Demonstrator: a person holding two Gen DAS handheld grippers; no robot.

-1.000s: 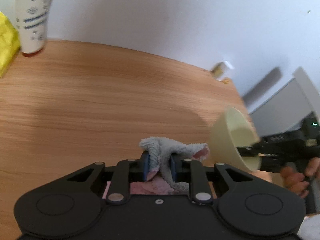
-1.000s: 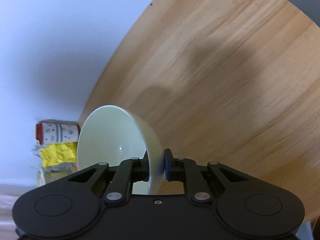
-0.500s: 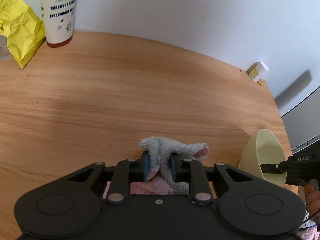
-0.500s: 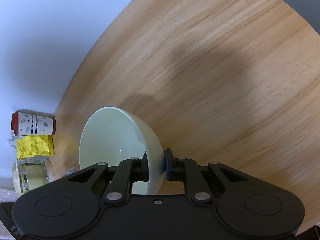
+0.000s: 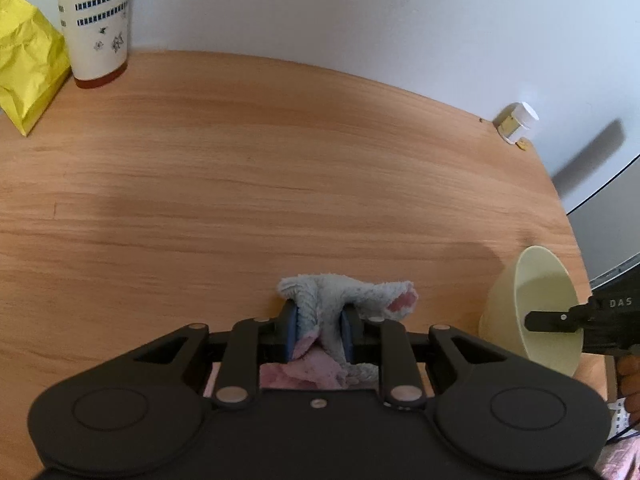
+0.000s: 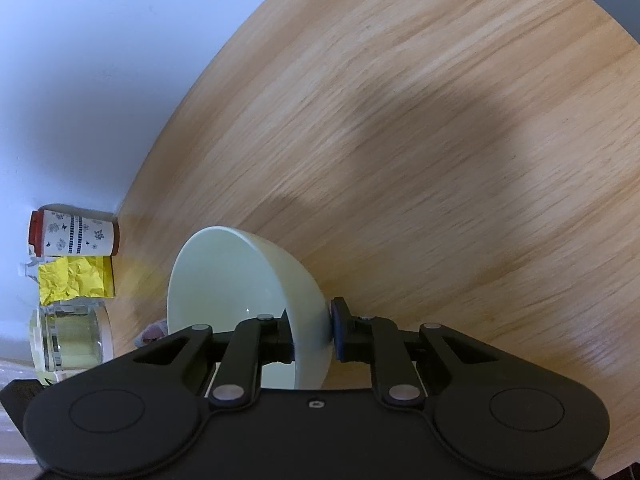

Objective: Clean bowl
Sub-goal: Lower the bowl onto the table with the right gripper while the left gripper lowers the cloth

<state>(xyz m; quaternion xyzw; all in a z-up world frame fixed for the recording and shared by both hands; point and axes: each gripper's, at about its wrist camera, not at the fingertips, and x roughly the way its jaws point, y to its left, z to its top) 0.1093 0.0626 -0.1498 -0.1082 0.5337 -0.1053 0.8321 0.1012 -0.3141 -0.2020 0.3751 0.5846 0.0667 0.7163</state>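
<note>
Left wrist view. I am holding my left gripper angled down over a wooden table, its blue pads clamped on a bunched grey-and-pink terry cloth. The cloth's folds are bulging out ahead of the fingertips, and a pink flap is hanging back behind the pads. To the right, near the table's edge, the pale yellow bowl is sitting tilted, its opening facing toward my left gripper; one black finger of my right gripper is crossing its rim, and part of my right hand is showing behind it. At the far left, a crumpled yellow bag is lying just beside an upright patterned tumbler. A small white-capped bottle is lying on its side at the far right edge, against the white wall.

Right wrist view. My right gripper is pinching the bowl by its wall, one pad inside and one outside against the curved side. These jaws are opening slightly, with the bowl wall between them and both pads touching it. The bowl is tipped on edge, its inside looking plain and pale. Beyond it, the tumbler, the yellow bag and a clear glass jar are lining the wall.
</note>
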